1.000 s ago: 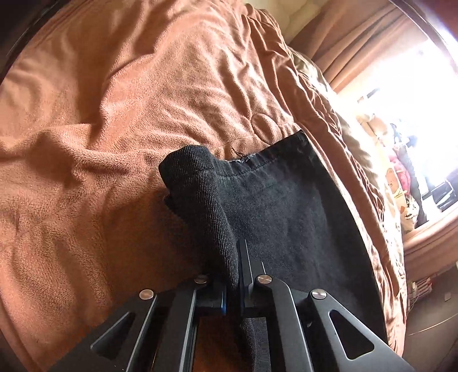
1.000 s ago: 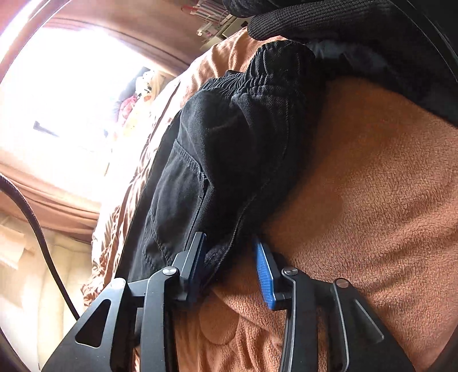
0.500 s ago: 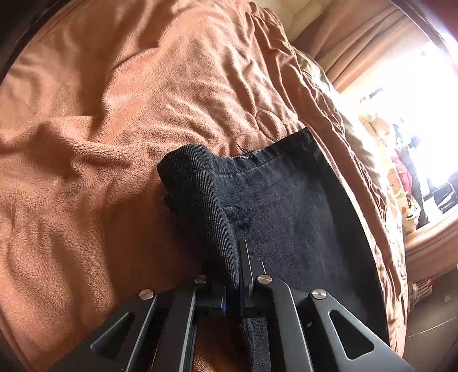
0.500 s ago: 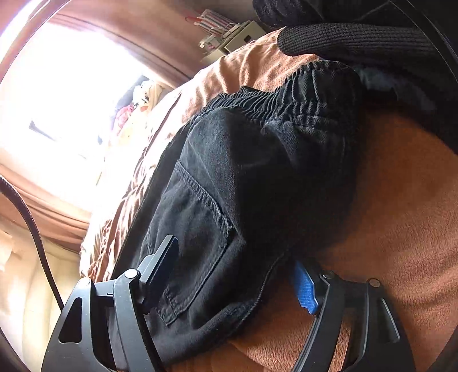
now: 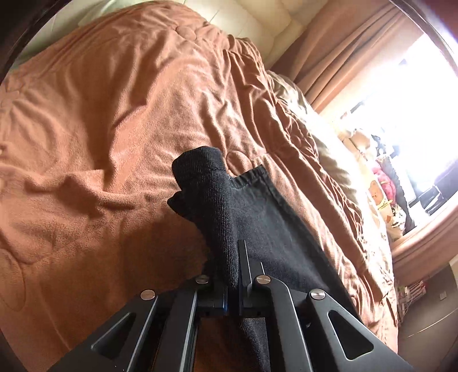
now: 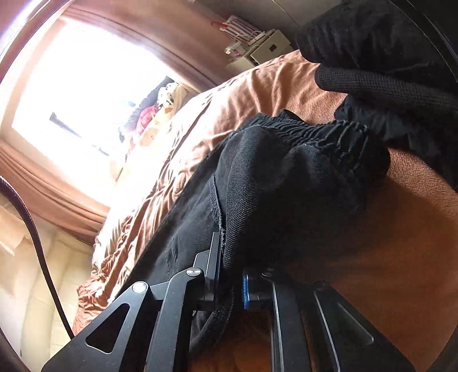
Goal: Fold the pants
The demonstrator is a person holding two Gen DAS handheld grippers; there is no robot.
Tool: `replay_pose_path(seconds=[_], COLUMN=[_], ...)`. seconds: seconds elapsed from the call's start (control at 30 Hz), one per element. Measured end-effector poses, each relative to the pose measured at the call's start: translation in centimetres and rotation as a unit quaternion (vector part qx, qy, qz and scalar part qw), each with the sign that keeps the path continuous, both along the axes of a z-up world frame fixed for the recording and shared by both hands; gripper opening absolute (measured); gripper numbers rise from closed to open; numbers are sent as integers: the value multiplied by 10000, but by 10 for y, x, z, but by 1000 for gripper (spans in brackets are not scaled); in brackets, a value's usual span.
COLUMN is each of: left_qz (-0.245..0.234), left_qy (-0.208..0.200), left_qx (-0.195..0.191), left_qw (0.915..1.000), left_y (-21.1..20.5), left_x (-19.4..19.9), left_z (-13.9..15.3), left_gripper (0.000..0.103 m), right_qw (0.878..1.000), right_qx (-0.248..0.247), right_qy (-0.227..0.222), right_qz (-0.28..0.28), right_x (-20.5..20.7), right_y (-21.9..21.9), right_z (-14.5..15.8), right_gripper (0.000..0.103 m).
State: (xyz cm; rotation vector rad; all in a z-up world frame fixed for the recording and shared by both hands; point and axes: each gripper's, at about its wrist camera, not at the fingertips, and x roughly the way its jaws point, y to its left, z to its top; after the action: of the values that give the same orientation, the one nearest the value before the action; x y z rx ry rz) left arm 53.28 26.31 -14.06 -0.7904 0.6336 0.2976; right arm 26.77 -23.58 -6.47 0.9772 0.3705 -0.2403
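Black pants [image 5: 266, 220] lie along the right side of a bed covered by a brown blanket [image 5: 114, 120]. In the left wrist view my left gripper [image 5: 233, 274] is shut on a raised fold of the black fabric near the leg hem, lifted a little off the blanket. In the right wrist view my right gripper [image 6: 230, 274] is shut on the pants [image 6: 272, 183] at the seam beside a back pocket, below the gathered elastic waistband [image 6: 323, 128]. The fabric bunches up between the jaws.
A bright window with brown curtains [image 5: 340, 48] and soft toys [image 5: 383, 186] on its sill lies beyond the bed's far side. A cream padded headboard [image 5: 246, 23] stands at the bed's end. A person's black sleeve [image 6: 395, 85] hangs at the upper right. A dark cable [image 6: 34, 229] runs on the left.
My right gripper opened wide around the pants near the pocket, then shut on the fabric. My left gripper rose with its fold, lifting the hem end off the blanket.
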Motion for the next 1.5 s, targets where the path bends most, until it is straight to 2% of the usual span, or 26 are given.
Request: replay_pose_path(seconds=[0.27,0.37,0.53,0.9,1.0,1.1,1.23,1.27,1.33,1.4,1.47,1.5], left_qz=[152,213,371,781,879,759,668,648,595,509,407,359], left_qy=[-179,-189,-242,-203,-160,3,330,436,606,694,745,779], left_qx=[-36,42,-48,-224,-303,-351,-504,-504,-448,-382,-339,-309], left_qw=[9997,9996,9990,9965,9955,9965,9959,9957,9954,9956,9958,9958], left_y=[22,32,58,113,123,126,126,125,122,119,115,111], left_x=[-48,-77,-132,-254,-277,-284,-286,-286,-287,-289,-291,-293], left_z=[41,50,58,50,43,29,3,-2,-10,-15,-19,-20], left_gripper=[4,4,4,4,4,4,4,4,5,14,31,34], right_qw=[9998,9996,9988,9962,9954,9938,9923,9923,9923,9925,9917,9916], right_qx=[51,54,70,54,-3,-62,-97,-110,-159,-217,-287,-294], right_qy=[-69,-58,-4,78,131,313,627,589,530,482,539,568], right_qz=[165,280,491,864,948,1062,1065,1087,1105,1105,1132,1122], right_x=[-31,-39,-61,-113,-125,-126,-123,-123,-124,-126,-126,-127], right_y=[13,17,22,40,43,43,46,46,50,53,55,55], right_z=[8,10,12,14,14,8,-2,-3,1,5,7,6], right_gripper=[10,10,10,10,10,11,20,29,69,77,77,81])
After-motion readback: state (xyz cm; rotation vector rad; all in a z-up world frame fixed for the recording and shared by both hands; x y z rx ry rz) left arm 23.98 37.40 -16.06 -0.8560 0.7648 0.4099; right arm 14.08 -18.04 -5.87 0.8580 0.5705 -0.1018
